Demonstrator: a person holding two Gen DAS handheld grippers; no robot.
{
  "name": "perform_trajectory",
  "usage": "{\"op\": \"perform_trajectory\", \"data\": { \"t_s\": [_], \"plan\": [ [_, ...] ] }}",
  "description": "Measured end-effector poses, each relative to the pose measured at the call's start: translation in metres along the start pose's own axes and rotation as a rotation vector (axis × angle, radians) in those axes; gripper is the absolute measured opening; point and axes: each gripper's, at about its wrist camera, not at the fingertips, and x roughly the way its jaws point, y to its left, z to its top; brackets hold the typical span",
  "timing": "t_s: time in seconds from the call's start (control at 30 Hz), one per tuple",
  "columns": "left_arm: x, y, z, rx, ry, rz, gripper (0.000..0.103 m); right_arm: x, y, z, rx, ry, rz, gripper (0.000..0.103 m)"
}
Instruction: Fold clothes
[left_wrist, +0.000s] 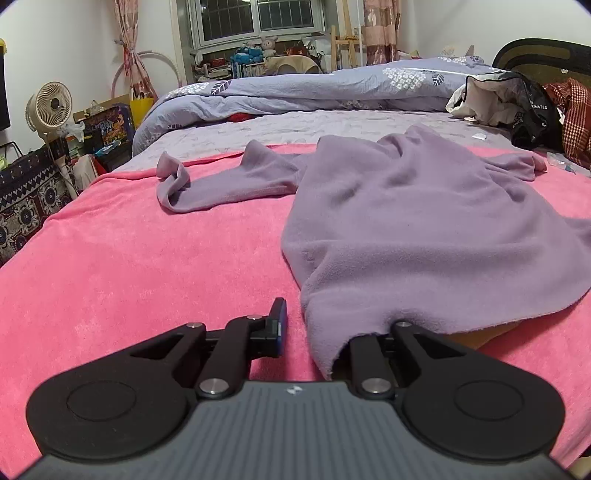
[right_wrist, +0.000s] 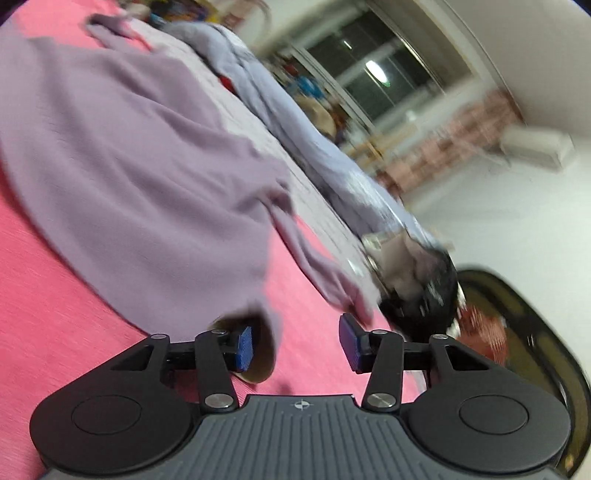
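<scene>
Two grippers stood at one purple garment on the pink blanket: left gripper spread, hem draping one finger; right gripper spread, empty.

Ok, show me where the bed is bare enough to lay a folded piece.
Bare pink blanket lies left of the purple top, in front of its sleeve. The far right, by the black bag and checked cloth, is crowded.

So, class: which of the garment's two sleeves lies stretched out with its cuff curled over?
The lilac fleece garment's left-hand sleeve; the right-hand sleeve lies bunched.
</scene>
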Motion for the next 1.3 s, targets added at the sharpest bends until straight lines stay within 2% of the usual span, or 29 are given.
{"op": "perform_trajectory", "data": {
  "t_s": [0.03, 0.13, 0.27, 0.33, 0.47, 0.6, 0.7, 0.77, 0.83, 0.9, 0.97, 1.03, 1.1, 1.23, 1.3],
  "plan": [
    [-0.001, -0.002, 0.0, 0.009, -0.002, 0.005, 0.021, 0.004, -0.005, -0.002, 0.02, 0.019, -0.007, 0.039],
    [-0.001, -0.004, 0.0, 0.018, -0.003, 0.009, 0.021, 0.009, -0.014, -0.006, 0.073, 0.047, 0.007, 0.041],
    [-0.001, -0.002, 0.0, 0.014, -0.001, 0.003, 0.022, 0.017, -0.022, -0.009, 0.187, 0.118, 0.063, 0.042],
    [-0.001, -0.002, 0.0, 0.017, -0.001, 0.002, 0.022, 0.016, -0.022, -0.011, 0.191, 0.115, 0.073, 0.042],
    [0.0, -0.004, -0.001, 0.021, -0.002, 0.008, 0.022, 0.002, -0.018, -0.012, 0.123, 0.038, 0.1, 0.042],
    [0.001, -0.006, -0.001, 0.025, -0.002, 0.012, 0.022, -0.008, 0.0, -0.007, -0.019, -0.038, 0.11, 0.042],
    [0.0, -0.007, -0.001, 0.029, -0.001, 0.012, 0.022, -0.005, 0.011, -0.004, -0.077, -0.061, 0.116, 0.032],
    [0.0, -0.006, -0.001, 0.028, -0.001, 0.011, 0.022, -0.002, 0.012, -0.003, -0.064, -0.057, 0.12, 0.01],
    [0.0, -0.006, -0.001, 0.029, -0.001, 0.011, 0.022, 0.002, 0.011, -0.001, -0.03, -0.043, 0.122, 0.009],
    [-0.001, -0.006, -0.002, 0.029, -0.001, 0.01, 0.022, 0.007, 0.0, -0.001, 0.074, -0.005, 0.107, 0.007],
    [-0.002, -0.006, -0.002, 0.027, 0.0, 0.003, 0.023, 0.016, -0.027, -0.006, 0.287, 0.066, 0.12, 0.006],
    [-0.004, -0.007, -0.003, 0.03, -0.004, 0.008, 0.041, 0.025, -0.05, -0.014, 0.478, 0.127, 0.169, 0.006],
    [-0.006, -0.01, -0.005, 0.04, -0.008, 0.018, 0.042, 0.033, -0.068, -0.023, 0.637, 0.173, 0.228, 0.006],
    [-0.008, -0.015, -0.007, 0.054, -0.018, 0.038, 0.042, 0.041, -0.084, -0.038, 0.883, 0.237, 0.322, 0.006],
    [-0.005, -0.016, -0.007, 0.056, -0.026, 0.048, 0.042, 0.039, -0.086, -0.045, 0.914, 0.241, 0.334, 0.007]
  ]
}}
